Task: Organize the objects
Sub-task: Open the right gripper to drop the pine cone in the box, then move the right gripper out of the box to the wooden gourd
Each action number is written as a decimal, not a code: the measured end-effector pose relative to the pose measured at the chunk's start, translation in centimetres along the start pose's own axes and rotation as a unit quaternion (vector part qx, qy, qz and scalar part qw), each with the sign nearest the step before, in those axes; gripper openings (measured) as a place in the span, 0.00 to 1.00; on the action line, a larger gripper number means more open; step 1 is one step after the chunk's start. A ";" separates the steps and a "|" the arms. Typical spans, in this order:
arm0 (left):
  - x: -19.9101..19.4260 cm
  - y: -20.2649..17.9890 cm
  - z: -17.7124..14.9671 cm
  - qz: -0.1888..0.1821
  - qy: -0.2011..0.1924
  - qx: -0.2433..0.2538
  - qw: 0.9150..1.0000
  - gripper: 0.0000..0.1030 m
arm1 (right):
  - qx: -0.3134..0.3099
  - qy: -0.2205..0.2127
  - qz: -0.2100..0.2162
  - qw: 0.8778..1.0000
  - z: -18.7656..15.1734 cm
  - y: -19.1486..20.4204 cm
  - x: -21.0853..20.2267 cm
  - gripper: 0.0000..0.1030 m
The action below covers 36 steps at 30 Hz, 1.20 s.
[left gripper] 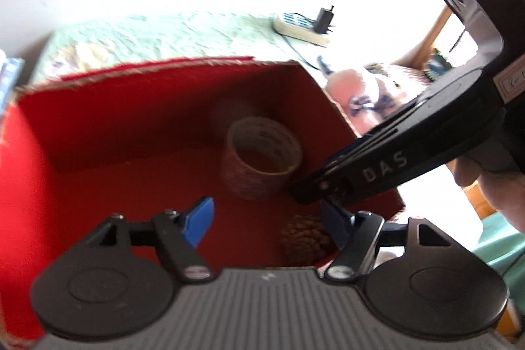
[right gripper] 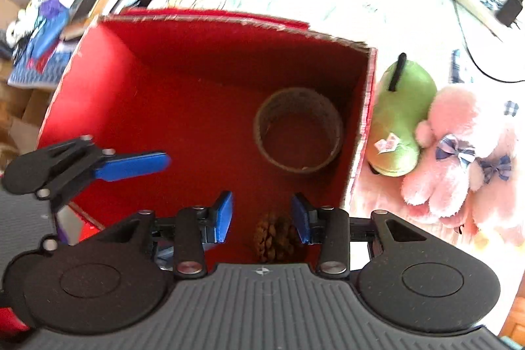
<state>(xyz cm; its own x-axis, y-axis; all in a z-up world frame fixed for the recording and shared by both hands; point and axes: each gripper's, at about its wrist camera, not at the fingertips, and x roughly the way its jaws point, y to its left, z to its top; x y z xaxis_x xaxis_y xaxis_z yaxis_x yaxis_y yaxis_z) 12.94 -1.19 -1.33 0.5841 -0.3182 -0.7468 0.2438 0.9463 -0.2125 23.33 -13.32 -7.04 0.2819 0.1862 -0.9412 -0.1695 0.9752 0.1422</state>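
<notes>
At the centre of the right wrist frame, the red box (right gripper: 183, 107) holds a tape roll (right gripper: 298, 130) and pine cone (right gripper: 274, 238); the right gripper (right gripper: 262, 215) and left gripper (left gripper: 267, 225) are spread, empty, above it.

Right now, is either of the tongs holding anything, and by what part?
Nothing is held. Both the left tongs and right tongs are open above the red box; the pine cone lies loose inside.
</notes>
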 end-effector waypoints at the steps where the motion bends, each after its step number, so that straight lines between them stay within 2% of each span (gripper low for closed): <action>1: -0.3 -0.3 0.0 0.020 -0.003 0.007 1.000 0.71 | 0.006 -0.006 0.004 1.000 -0.3 -0.5 0.0 0.39; 4: -1.1 -0.6 -0.2 0.064 -0.008 0.015 0.998 0.72 | 0.028 -0.023 0.039 0.999 -0.3 -2.2 -0.2 0.37; 7: -2.2 -0.2 -0.4 0.103 -0.009 0.000 0.995 0.74 | 0.041 -0.039 0.069 0.996 0.2 -4.0 -0.6 0.37; 8: -2.4 -0.1 -0.4 0.121 -0.008 -0.008 0.993 0.74 | 0.045 -0.043 0.078 0.995 0.2 -3.2 -1.4 0.37; 10: -3.0 -0.1 -0.4 0.152 -0.006 -0.021 0.988 0.75 | 0.050 -0.050 0.094 0.993 0.7 -3.6 -3.2 0.37; 12: -3.0 -0.4 -0.3 0.180 -0.002 -0.030 0.983 0.77 | 0.053 -0.065 0.099 0.992 -0.8 -4.9 -4.3 0.36; 14: -3.2 -0.9 -0.2 0.216 0.004 -0.036 0.976 0.77 | 0.058 -0.081 0.096 0.990 0.0 -4.2 -4.7 0.35; 16: -3.1 -1.3 -0.3 0.242 0.012 -0.048 0.969 0.78 | 0.055 -0.095 0.097 0.989 -0.7 -4.2 -5.0 0.35; 19: -3.0 -2.0 -0.3 0.261 0.021 -0.068 0.963 0.78 | 0.044 -0.110 0.100 0.988 -2.0 -5.7 -6.3 0.36; 23: -3.6 -3.4 -0.4 0.289 0.020 -0.080 0.954 0.80 | 0.055 -0.113 0.127 0.984 -3.3 -7.1 -7.0 0.36; 29: -4.0 -5.7 -0.2 0.328 0.021 -0.078 0.941 0.80 | 0.041 -0.127 0.143 0.981 -4.7 -7.8 -8.2 0.33; 36: -3.9 -7.5 -0.3 0.350 0.028 -0.079 0.933 0.80 | 0.032 -0.141 0.158 0.977 -5.7 -8.4 -9.1 0.34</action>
<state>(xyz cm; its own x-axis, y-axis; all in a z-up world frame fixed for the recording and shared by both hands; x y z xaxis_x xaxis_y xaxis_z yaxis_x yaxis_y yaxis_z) 8.62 -7.04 3.01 0.5152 0.3797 -0.7684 -0.3023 0.9194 0.2517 16.84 -23.88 -1.43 0.4759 0.4963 -0.7260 -0.2337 0.8672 0.4397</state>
